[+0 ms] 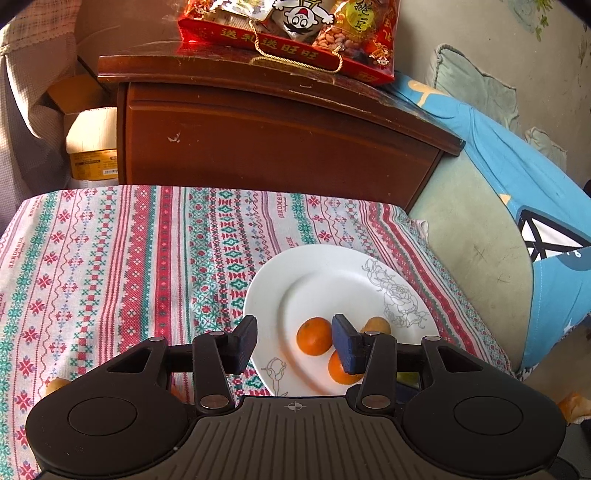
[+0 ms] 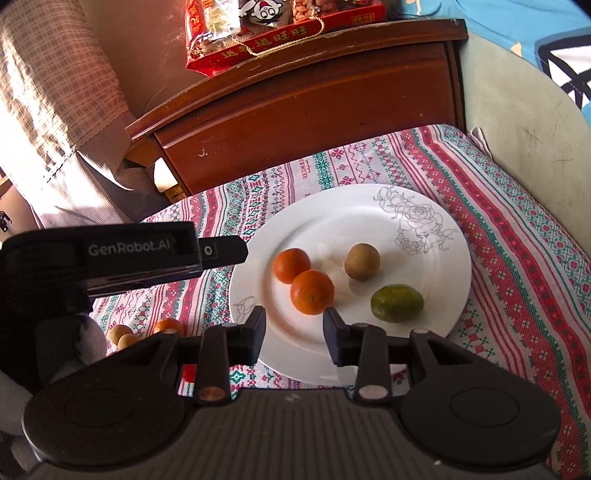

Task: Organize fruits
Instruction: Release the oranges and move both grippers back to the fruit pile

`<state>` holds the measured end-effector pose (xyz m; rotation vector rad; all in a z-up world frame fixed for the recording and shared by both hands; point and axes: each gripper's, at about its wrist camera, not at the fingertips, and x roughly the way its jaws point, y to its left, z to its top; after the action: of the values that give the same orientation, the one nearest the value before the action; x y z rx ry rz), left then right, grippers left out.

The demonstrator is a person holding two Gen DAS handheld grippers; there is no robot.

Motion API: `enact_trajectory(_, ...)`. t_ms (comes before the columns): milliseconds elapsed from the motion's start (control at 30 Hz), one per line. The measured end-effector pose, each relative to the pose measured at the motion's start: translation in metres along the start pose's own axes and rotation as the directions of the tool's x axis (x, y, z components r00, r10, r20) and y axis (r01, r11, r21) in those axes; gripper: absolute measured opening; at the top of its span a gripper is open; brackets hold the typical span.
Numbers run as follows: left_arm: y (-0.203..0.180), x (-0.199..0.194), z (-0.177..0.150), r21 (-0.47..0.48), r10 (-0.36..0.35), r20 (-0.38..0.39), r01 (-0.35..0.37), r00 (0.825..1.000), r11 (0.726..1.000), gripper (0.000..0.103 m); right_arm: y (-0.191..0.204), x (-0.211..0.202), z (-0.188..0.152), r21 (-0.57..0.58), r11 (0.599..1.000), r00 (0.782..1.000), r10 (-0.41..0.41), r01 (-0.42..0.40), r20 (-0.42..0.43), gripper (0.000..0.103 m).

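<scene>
A white plate (image 2: 332, 199) with a rose drawing lies on the patterned cloth. It holds two oranges (image 2: 291, 265) (image 2: 312, 291), a brown round fruit (image 2: 362, 262) and a green fruit (image 2: 397, 302). My right gripper (image 2: 294, 330) hovers open over the plate's near edge, nothing between its fingers. In the left wrist view my left gripper (image 1: 294, 341) stands open above the plate (image 1: 266, 280). One orange (image 1: 314, 336) shows in the gap below it, untouched. Its right finger hides part of the second orange (image 1: 338, 369). The brown fruit (image 1: 376, 325) peeks out behind.
Two small brown fruits (image 2: 122, 334) and an orange (image 2: 168, 326) lie on the cloth (image 2: 517, 258) left of the plate. A dark wooden cabinet (image 1: 277, 140) with a red snack bag (image 1: 288, 33) stands behind. A green cushion and blue cloth (image 1: 517, 173) lie to the right.
</scene>
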<state>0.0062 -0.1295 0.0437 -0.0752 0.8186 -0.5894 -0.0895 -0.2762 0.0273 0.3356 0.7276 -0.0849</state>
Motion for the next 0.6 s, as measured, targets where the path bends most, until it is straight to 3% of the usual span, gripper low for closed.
enact_trajectory(600,0.048,-0.047,0.001,-0.077,0.068,-0.021,-0.069,0.997,0.995,0.048,0.023,-0.006,-0.013,-0.054,0.996,0.996,0.071,-0.074,-0.052,0.042)
